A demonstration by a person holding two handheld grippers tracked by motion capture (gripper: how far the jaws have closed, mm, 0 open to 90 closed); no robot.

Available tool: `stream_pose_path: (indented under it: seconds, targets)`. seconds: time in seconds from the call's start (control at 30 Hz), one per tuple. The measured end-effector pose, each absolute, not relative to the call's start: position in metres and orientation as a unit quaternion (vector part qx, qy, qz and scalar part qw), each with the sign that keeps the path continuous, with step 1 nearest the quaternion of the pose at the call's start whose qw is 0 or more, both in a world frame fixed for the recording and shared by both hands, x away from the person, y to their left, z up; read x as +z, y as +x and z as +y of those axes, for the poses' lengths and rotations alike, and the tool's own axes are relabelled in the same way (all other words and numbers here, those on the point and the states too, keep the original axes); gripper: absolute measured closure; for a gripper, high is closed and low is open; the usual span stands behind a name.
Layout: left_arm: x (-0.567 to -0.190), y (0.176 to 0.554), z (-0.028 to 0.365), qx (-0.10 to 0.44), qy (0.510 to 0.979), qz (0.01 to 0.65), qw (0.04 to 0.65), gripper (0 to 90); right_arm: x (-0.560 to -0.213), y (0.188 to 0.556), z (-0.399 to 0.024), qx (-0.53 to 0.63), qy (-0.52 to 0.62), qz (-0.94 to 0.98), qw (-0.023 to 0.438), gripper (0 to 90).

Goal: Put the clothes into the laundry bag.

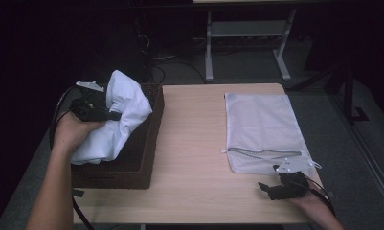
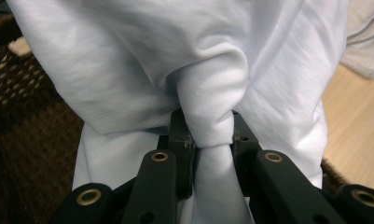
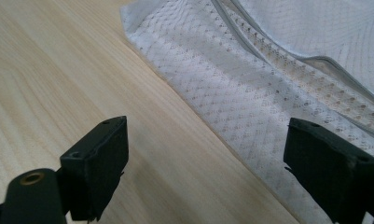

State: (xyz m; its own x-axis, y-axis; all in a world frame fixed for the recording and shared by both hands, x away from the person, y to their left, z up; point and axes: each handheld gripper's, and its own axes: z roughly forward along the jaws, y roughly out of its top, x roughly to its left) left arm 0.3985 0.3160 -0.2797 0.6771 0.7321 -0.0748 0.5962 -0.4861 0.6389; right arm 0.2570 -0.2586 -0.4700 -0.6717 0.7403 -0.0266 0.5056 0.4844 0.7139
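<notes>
A white cloth garment rises out of a dark brown woven basket at the table's left. My left gripper is shut on a bunched fold of the white garment, lifting it above the basket. A white mesh laundry bag lies flat on the table at the right, its zipper edge toward the front. My right gripper hovers open near the table's front, just in front of the bag's near left corner. In the right gripper view the open gripper points at the mesh bag's edge, nothing between its jaws.
The light wooden table has bare room between basket and bag. Dark floor, cables and a white desk frame lie beyond the far edge. A black cable loops left of the basket.
</notes>
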Motion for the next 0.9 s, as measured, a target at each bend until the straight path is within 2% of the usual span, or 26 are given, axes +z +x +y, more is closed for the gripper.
stream_pose_path:
  seconds: [0.53, 0.9]
  targets:
    - [-0.243, 0.391, 0.252, 0.095, 0.871, 0.325, 0.357, 76.1, -0.469, 0.256, -0.260, 0.354, 0.369, 0.842, 0.170, 13.4]
    - [-0.241, 0.383, 0.199, 0.076, 0.882, 0.289, 0.365, 76.0, -0.468, 0.256, -0.261, 0.354, 0.369, 0.842, 0.170, 13.4]
